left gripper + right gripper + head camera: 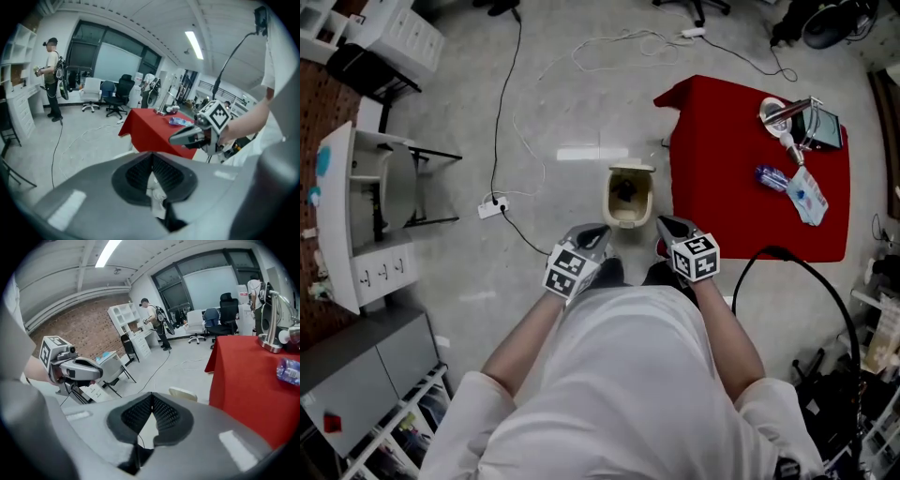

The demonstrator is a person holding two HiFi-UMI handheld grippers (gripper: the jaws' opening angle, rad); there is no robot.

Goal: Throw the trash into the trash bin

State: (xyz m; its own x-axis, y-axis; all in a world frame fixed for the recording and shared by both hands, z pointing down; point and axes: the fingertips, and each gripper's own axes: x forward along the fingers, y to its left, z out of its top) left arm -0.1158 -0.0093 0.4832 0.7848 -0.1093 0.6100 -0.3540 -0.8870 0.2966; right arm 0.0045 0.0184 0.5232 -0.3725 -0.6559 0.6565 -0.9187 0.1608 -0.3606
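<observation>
In the head view the left gripper (598, 230) and the right gripper (667, 223) are held side by side in front of the person; the trash bin (610, 201) stands open on the floor just beyond them, close beside an edge of the red table (722, 202); a bottle (772, 176) lies on that table. In the left gripper view the jaws are closed, pinching a crumpled white scrap of trash (157, 198). In the right gripper view the jaws are pressed together with nothing between them; the bin's pale rim shows just past them, near the table's corner.
</observation>
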